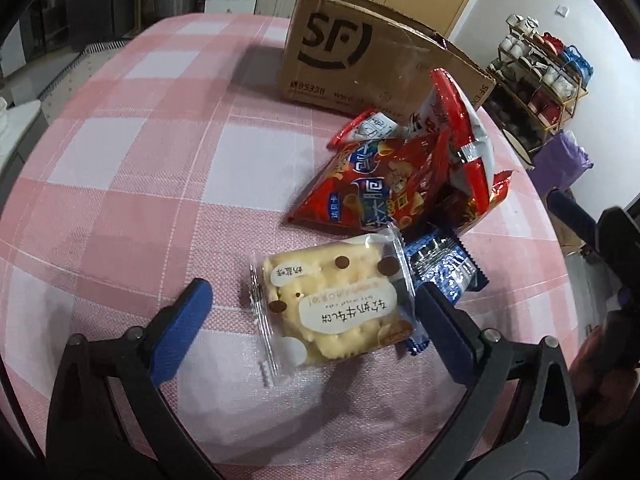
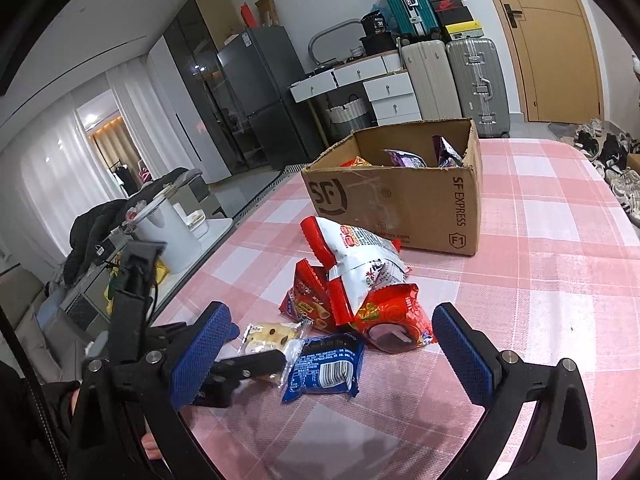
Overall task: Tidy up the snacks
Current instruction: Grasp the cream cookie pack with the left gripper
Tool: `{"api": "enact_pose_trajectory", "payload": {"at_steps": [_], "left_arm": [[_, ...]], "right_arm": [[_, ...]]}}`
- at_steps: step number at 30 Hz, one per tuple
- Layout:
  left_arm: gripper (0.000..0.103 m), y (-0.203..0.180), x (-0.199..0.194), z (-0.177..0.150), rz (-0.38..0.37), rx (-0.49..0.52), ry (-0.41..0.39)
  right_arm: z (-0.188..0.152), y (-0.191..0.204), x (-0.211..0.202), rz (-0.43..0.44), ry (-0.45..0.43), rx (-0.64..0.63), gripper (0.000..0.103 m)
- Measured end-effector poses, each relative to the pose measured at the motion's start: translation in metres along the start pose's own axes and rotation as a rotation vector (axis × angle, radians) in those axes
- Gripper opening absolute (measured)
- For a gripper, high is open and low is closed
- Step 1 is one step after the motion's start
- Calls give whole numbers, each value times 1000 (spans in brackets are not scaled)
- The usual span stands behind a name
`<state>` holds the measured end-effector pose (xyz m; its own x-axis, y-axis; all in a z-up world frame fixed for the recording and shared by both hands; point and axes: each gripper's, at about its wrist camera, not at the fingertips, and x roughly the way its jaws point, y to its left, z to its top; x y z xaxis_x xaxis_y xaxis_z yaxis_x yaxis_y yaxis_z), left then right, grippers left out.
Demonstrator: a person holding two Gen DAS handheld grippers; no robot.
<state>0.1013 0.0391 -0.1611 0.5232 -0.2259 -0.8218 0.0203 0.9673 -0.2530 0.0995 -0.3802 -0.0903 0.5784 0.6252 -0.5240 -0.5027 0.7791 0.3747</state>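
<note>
The cake packet is clear plastic with a yellow cake and brown dots inside. It lies between the wide-open fingers of the left gripper. The right gripper is wide open too, holding nothing.

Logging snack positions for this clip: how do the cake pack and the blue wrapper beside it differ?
The cake pack is clear, showing a pale cake; the blue wrapper is opaque foil. The cake pack lies between the open left gripper's fingers; the blue wrapper lies partly under the cake pack. The cake pack looks thicker, the blue wrapper flatter. Both are sealed and lie on the checked tablecloth.
</note>
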Motion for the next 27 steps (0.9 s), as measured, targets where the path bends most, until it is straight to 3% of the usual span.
{"api": "enact_pose_trajectory", "payload": {"at_steps": [4,9,15,27], "left_arm": [[97,1,2,-1,0,15,-10],[83,-1,2,-3,43,75,-5],[74,3,-2,-6,55,126,-4],[66,6,-10,-16,77,159,-13]], "right_arm": [[-1,-2,-1,0,-2,9,102],[-2,-3,-4,-1,-4,17,102],[-3,-2,-5,-2,-2,15,102],[-7,3,-6,0,0,17,102]]}}
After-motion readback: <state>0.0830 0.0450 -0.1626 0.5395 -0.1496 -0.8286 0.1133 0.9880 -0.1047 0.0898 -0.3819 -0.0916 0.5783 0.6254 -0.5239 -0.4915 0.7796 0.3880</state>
